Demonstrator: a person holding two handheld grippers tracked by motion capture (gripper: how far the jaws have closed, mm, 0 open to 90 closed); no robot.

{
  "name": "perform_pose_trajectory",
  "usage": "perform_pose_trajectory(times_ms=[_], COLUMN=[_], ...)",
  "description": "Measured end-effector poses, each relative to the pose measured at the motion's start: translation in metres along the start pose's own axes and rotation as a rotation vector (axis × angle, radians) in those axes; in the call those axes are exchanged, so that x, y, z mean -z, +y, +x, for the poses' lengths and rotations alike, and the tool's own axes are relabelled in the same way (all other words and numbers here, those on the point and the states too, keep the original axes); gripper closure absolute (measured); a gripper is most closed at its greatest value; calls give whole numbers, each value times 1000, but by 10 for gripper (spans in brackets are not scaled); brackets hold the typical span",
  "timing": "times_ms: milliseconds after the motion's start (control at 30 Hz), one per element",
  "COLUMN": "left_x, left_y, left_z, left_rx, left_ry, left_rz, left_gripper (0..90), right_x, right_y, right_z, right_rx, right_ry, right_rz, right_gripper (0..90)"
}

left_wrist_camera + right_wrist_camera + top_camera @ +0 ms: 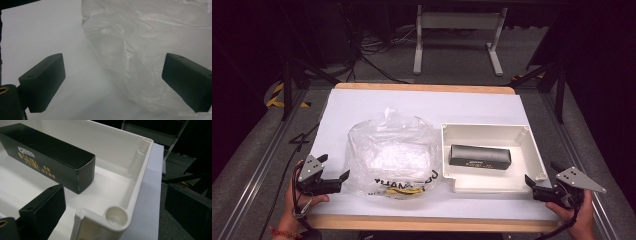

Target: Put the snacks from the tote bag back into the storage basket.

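Note:
A crumpled clear plastic bag (392, 155) lies left of centre on the white sheet, with black print and something yellow at its near edge. To its right stands a white plastic tray (482, 127) with a long black box (480, 156) lying inside. My left gripper (334, 170) is open at the near left, just short of the bag's left edge. In the left gripper view the bag (150, 50) reaches in front of the right jaw of my left gripper (113, 75). My right gripper (542, 174) is open at the tray's near right corner. In the right gripper view my right gripper (115, 202) straddles the tray's corner rim (147, 150), with the gold-lettered box (50, 155) beyond the left jaw.
The white sheet (422, 105) covers a wooden table whose front edge (427, 223) runs between the two hands. Metal rails flank the table. Behind it are a white desk frame (457, 30), floor cables (377, 50) and dark stand legs (292, 80).

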State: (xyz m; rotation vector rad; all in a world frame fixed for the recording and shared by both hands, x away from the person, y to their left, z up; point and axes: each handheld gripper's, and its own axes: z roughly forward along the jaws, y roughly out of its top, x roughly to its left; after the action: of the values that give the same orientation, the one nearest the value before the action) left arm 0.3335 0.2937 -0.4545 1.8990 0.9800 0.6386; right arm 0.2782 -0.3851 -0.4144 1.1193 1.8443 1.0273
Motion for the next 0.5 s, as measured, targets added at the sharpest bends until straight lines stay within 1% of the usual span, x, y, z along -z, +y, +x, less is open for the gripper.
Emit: perform_pose_trajectory(times_ms=[67, 133, 200, 333, 367, 400, 500], left_x=[0, -1, -1, -1, -2, -2, -2], left_y=[0, 1, 1, 1, 1, 1, 1], left_z=[0, 0, 0, 1, 1, 1, 2], left_rx=[0, 3, 3, 4, 5, 5, 3], left_ry=[-1, -1, -1, 0, 0, 1, 5], left_rz=[0, -4, -4, -8, -8, -6, -3], left_gripper=[59, 59, 59, 59, 59, 59, 59], right_x=[0, -1, -3, -2, -2, -2, -2], right_y=[-2, -6, -9, -13, -16, -18, -21], right_z=[0, 2, 3, 3, 2, 1, 1], right_rx=[-3, -9, -14, -10, -37, -47, -54], right_ry=[5, -4, 2, -11, -3, 4, -8], right_rz=[-8, -5, 3, -4, -17, -19, -14], right_gripper=[42, 42, 38, 36, 37, 37, 38])
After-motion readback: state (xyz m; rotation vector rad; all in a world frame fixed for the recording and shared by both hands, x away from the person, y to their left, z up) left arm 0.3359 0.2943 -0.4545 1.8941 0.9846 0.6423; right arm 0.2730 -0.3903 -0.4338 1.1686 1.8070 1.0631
